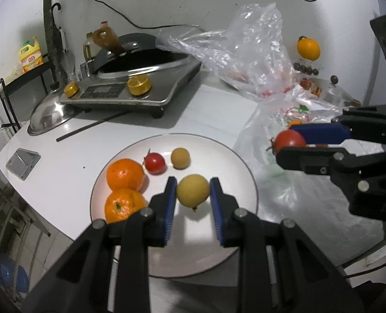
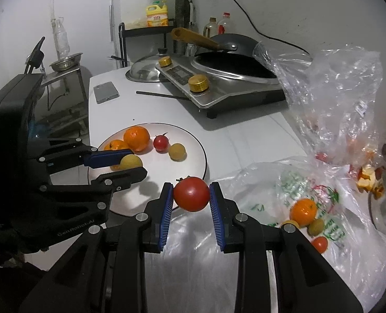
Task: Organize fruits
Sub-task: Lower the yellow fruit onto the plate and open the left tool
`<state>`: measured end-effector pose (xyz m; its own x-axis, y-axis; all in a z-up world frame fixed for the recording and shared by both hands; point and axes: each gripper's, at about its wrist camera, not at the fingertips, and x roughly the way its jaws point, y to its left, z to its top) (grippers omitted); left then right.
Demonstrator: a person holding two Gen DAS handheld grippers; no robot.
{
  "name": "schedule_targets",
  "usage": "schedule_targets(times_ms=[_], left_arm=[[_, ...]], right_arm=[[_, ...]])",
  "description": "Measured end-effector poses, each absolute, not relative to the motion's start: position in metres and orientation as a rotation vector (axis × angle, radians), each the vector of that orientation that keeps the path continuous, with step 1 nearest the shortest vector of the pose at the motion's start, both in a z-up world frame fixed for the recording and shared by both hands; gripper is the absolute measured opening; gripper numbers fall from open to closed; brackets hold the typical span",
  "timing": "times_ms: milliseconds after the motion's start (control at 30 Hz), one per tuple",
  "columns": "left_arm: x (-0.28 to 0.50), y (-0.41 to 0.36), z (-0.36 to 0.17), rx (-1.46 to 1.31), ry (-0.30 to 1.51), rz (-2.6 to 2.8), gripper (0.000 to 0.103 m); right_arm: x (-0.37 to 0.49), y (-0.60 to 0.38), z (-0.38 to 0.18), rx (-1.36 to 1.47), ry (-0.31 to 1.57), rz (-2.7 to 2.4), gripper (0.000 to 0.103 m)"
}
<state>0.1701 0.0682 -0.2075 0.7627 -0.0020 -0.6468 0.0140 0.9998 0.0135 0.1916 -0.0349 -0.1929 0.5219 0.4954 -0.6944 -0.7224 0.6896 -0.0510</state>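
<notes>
The white table (image 1: 206, 109) carries a stove (image 1: 130, 83) at the back and crumpled plastic bags (image 1: 260, 60) to the right; nearer the front sits the white plate (image 1: 234, 161), already holding two oranges (image 1: 125, 174), a small red tomato (image 1: 154, 163) and a small yellow-brown fruit (image 1: 180, 158); the left gripper (image 1: 193, 191) is clenched on a pale yellow fruit (image 1: 193, 190) above the plate's middle, and the right gripper (image 2: 191, 194) is grasping a red tomato (image 2: 191, 194) near the plate's right rim, part over a bag; the step in hand looks like setting both fruits down on the plate; to do it well, each should be lowered until it rests on bare plate before the jaws loosen, since round fruit will likely roll if dropped; the yellow one wants the free space just right of the oranges, without nudging them; the tomato should first be carried further inward, well clear of the rim, and the two grippers kept apart so they do not collide.
</notes>
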Motion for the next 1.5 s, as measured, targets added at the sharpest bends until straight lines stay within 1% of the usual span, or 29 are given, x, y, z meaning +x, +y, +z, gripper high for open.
schedule_targets(times_ms=[600,967,1067,1167,1500], left_arm=[[0.208,0.071,-0.227,0.083,0.771,0.071,0.026],[0.216,0.074,-0.235,0.093,0.794,0.106,0.027],[0.216,0.076,-0.234,0.071,0.794,0.106,0.028],[0.213,0.079,-0.231,0.056,0.785,0.107,0.032],[0.187,0.088,-0.205,0.019,0.711,0.086,0.032]], right_arm=[[0.225,-0.033,-0.210,-0.308,0.737,0.784,0.030],[0.234,-0.033,-0.215,-0.304,0.751,0.774,0.030],[0.233,-0.034,-0.215,-0.314,0.754,0.762,0.030],[0.232,-0.035,-0.213,-0.322,0.751,0.748,0.030],[0.222,-0.023,-0.206,-0.352,0.738,0.733,0.030]])
